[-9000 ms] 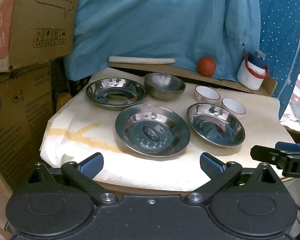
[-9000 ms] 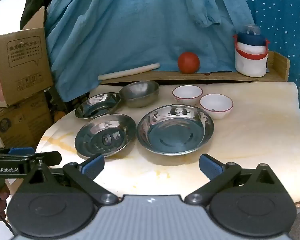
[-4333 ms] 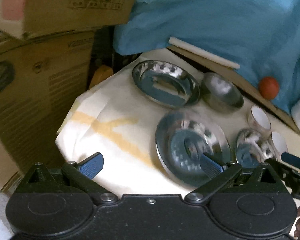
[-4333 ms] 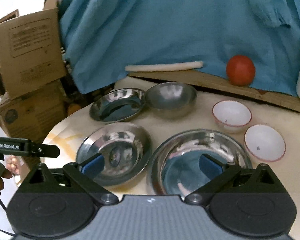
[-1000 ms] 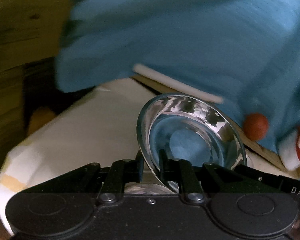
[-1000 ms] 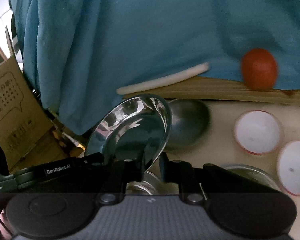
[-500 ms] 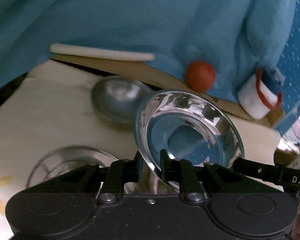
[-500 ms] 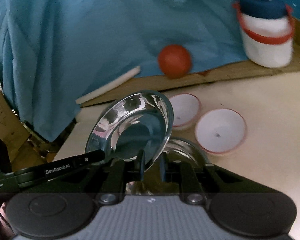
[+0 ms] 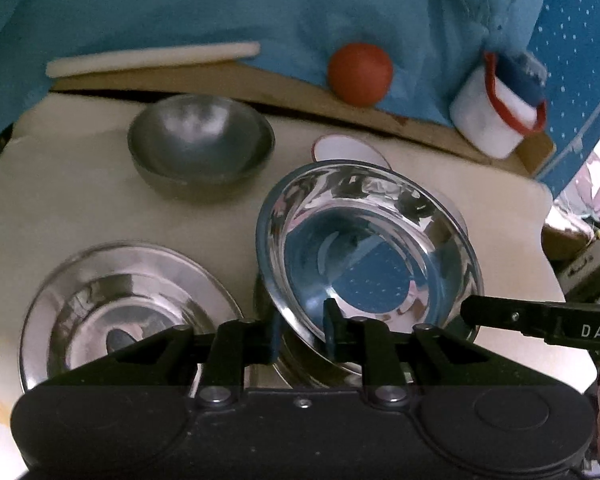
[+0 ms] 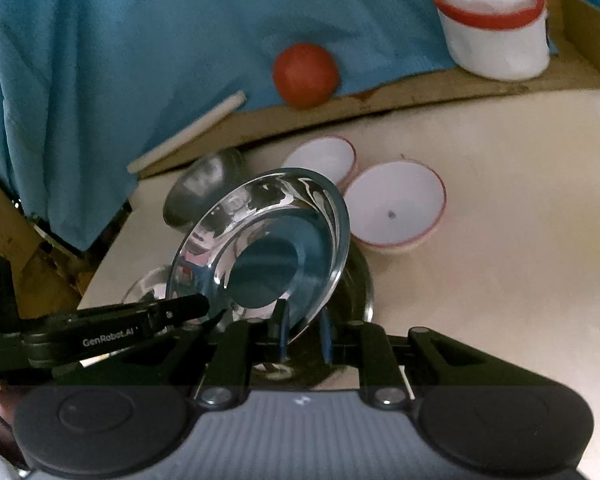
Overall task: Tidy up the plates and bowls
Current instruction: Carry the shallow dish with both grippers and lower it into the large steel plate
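A shiny steel plate [image 9: 364, 248] is gripped at its near rim by both grippers and held tilted just above another steel plate [image 9: 462, 330] on the table. My left gripper [image 9: 302, 336] is shut on its rim. My right gripper [image 10: 302, 334] is shut on the same plate [image 10: 268, 248], with the lower plate [image 10: 358, 280] showing beneath it. A third steel plate [image 9: 120, 304] lies at the left. A deep steel bowl [image 9: 200, 148] stands behind. Two white red-rimmed bowls [image 10: 394, 204] [image 10: 324, 160] sit to the right.
A red ball [image 9: 360, 72], a white rolling pin [image 9: 152, 58] and a white lidded container [image 9: 500, 116] rest on a wooden board at the back, against blue cloth. Cardboard boxes [image 10: 0, 216] stand left of the table [image 10: 500, 260].
Both grippers have carried the held steel plate rightward from the back left of the table and lowered it over the right-hand steel plate.
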`<state>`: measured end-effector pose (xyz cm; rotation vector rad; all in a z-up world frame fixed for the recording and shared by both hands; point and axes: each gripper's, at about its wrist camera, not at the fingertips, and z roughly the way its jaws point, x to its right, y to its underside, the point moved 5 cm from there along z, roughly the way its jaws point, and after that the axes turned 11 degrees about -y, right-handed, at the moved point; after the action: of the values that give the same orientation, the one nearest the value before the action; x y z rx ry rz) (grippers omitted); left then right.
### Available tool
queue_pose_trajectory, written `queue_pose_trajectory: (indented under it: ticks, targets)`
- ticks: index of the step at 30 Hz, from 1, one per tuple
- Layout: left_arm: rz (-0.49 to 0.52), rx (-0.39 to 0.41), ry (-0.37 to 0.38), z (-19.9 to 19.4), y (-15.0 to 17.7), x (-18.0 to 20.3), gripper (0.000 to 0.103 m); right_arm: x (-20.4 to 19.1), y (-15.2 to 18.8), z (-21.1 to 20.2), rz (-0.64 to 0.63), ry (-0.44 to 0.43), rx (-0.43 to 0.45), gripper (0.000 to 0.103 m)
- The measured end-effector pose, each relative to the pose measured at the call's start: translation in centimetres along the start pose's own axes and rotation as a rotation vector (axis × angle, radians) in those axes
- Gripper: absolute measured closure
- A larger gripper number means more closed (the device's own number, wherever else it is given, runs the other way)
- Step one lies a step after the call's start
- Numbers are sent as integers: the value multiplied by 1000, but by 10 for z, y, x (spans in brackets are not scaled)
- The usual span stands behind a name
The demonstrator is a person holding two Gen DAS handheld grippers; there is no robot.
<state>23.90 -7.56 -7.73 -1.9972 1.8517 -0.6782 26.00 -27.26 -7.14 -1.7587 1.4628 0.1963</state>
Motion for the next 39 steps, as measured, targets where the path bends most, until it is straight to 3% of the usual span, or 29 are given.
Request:
queue_pose_trajectory:
  ticks: [6,39]
  targets:
    - [9,-48,-5,3,7,3,80,9,7,2,17,0,-43,84]
    - [51,-115,-17,1,5,9,76,19,1,14,39,-14,-143,81]
